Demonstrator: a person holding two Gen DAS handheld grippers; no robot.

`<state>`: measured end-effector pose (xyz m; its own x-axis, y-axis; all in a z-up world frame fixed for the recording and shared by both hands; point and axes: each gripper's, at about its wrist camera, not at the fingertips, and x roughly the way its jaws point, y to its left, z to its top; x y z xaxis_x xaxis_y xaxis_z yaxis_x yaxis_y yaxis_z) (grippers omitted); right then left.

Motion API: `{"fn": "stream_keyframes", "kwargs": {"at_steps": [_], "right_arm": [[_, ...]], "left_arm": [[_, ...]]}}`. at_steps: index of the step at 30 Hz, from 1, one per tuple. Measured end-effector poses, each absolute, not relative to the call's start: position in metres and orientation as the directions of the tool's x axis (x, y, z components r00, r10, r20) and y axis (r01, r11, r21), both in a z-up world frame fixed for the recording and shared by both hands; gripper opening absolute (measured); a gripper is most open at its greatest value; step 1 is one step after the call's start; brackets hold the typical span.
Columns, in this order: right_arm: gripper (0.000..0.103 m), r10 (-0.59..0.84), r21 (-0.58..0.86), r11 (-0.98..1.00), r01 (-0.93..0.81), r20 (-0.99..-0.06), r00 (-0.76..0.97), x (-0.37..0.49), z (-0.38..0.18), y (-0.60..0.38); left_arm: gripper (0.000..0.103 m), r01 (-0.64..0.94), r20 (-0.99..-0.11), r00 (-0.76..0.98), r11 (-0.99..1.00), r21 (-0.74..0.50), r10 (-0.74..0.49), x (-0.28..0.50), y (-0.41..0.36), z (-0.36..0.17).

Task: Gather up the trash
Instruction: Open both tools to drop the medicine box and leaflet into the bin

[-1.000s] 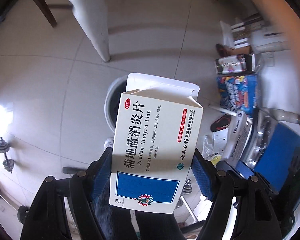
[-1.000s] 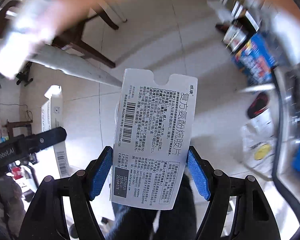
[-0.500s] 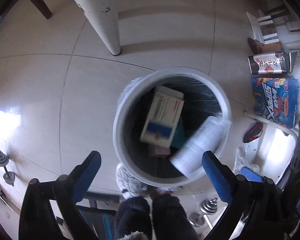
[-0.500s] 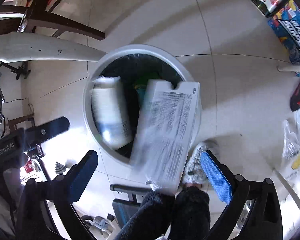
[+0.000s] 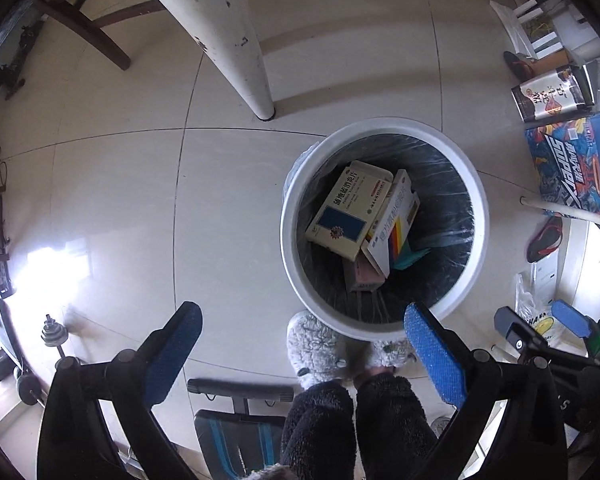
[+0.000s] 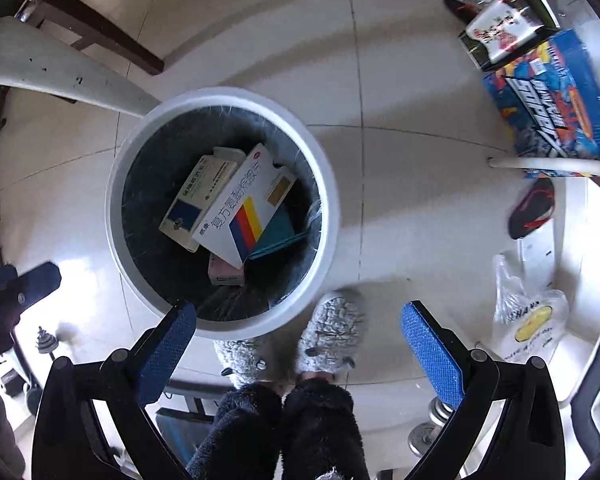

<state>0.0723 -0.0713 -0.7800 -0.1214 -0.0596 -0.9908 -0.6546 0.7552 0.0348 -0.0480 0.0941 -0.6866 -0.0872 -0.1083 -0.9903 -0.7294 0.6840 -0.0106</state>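
Both claws are held spread and empty above the floor (image 5: 228,184): the left claw (image 5: 300,356) and the right claw (image 6: 300,352). The bin (image 5: 384,322) (image 6: 220,324) is seen from above; inside it lie a blue-patch box (image 5: 346,210) (image 6: 198,196) and, overlapping it on the right, a striped box (image 5: 394,224) (image 6: 242,208)

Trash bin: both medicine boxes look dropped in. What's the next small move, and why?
Probably lift both claws up and away from the trash bin to look for more trash. The left claw and right claw are open and empty. The blue-panel box and the striped box lie inside the bin, so nothing here seems left to release.
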Motion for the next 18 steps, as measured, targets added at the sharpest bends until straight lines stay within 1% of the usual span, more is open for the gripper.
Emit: {"fn": "stream_keyframes", "kwargs": {"at_steps": [5, 11, 18], "right_arm": [[0.103, -0.053, 0.025, 0.768, -0.64, -0.993, -0.103, 0.073, -0.741, -0.078], [0.103, -0.019, 0.034, 0.761, -0.648, -0.997, -0.074, 0.065, -0.68, -0.084], [0.103, 0.011, 0.037, 0.762, -0.646, -0.999, -0.045, 0.052, -0.593, -0.094]], "left_arm": [[0.103, -0.734, -0.992, -0.062, 0.678, -0.028, -0.108, -0.05, 0.084, -0.65], [0.103, -0.737, -0.992, -0.042, 0.674, -0.048, -0.117, -0.056, 0.074, -0.597], [0.103, -0.716, -0.994, -0.031, 0.696, -0.049, -0.102, -0.066, 0.063, -0.528]]}}
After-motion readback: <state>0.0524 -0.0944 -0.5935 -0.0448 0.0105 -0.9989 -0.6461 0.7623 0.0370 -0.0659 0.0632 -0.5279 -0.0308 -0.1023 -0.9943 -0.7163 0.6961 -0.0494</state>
